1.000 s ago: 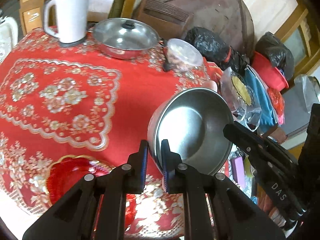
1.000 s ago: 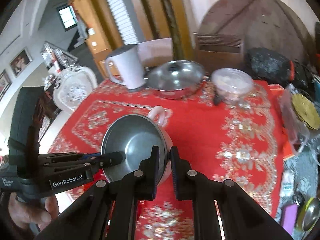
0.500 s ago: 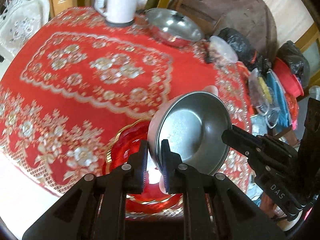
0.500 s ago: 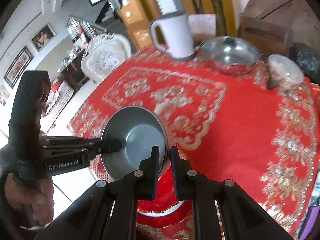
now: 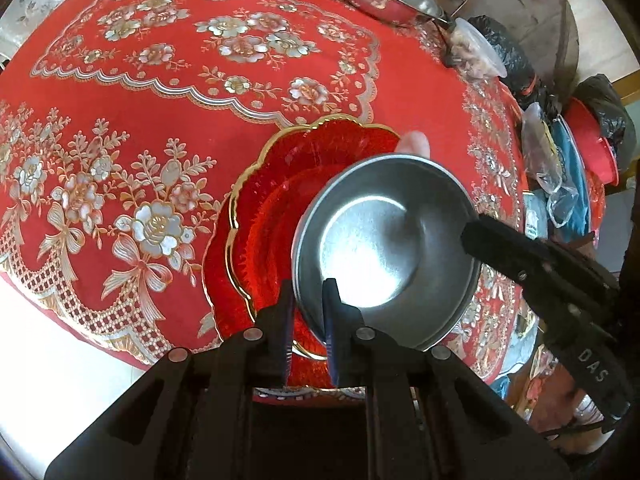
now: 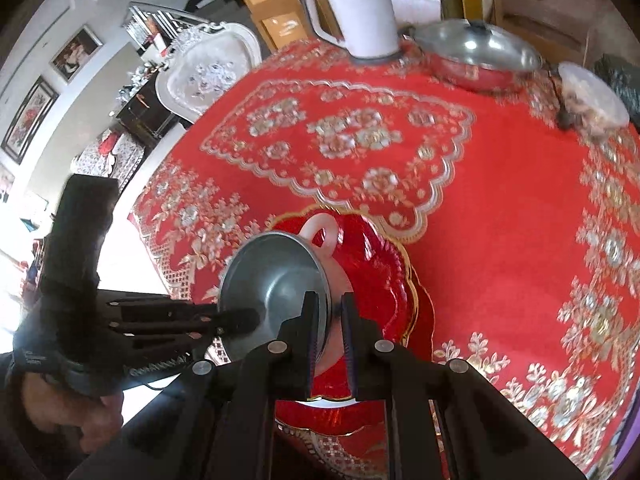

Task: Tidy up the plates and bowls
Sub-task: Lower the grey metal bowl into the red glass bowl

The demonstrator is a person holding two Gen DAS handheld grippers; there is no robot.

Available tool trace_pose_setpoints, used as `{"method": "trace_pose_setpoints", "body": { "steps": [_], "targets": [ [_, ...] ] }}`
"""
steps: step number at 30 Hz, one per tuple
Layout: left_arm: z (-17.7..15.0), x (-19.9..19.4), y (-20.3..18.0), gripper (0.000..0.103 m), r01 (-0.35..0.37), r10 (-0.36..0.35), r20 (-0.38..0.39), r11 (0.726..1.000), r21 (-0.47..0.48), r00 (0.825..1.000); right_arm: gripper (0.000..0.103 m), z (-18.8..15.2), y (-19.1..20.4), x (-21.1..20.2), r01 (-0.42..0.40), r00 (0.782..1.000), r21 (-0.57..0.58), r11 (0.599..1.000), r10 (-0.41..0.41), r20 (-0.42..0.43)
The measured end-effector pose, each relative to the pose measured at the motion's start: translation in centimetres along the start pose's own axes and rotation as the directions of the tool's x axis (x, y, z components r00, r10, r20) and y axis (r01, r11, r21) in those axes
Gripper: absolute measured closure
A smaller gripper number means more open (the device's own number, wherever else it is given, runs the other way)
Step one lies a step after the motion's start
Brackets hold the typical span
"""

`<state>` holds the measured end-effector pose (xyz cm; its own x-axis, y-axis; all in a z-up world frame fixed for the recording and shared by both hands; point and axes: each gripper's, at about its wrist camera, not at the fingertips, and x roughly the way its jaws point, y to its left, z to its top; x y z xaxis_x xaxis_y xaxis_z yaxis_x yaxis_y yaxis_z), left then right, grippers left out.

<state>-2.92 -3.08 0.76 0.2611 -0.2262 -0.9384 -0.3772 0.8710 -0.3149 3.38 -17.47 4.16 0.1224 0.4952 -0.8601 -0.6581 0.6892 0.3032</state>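
A steel bowl [image 5: 384, 248] is held over a red plate [image 5: 272, 216] at the near edge of a table covered by a red cloth [image 5: 160, 92]. The bowl is tipped, and a pale handle [image 6: 322, 232] sticks out from its far side. The bowl's near rim is pinched by the left gripper [image 5: 307, 312], with one finger inside the bowl and one outside. The other side of the rim is pinched the same way by the right gripper [image 6: 329, 326]. It cannot be told if the bowl touches the plate. The plate has a wavy gold edge. At the far side of the table, a white kettle [image 6: 354, 10], a lidded pan [image 6: 476, 54] and a clear tub [image 6: 592, 98] are seen.
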Motion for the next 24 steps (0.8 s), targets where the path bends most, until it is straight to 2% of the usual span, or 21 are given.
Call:
{"method": "trace_pose_setpoints", "body": {
  "steps": [14,24],
  "targets": [
    [1.3,1.5,0.4,0.092,-0.012,0.012,-0.005,1.000,0.000,1.000,0.091,-0.9,-3.0,2.6,-0.040,0.998,0.127,0.991,0.047,-0.052],
    [1.3,1.9,0.7,0.092,0.011,-0.011,-0.007,1.000,-0.018,1.000,0.087,-1.3,-2.9,2.4,-0.052,0.998,0.145,0.988,0.056,-0.024]
  ]
}}
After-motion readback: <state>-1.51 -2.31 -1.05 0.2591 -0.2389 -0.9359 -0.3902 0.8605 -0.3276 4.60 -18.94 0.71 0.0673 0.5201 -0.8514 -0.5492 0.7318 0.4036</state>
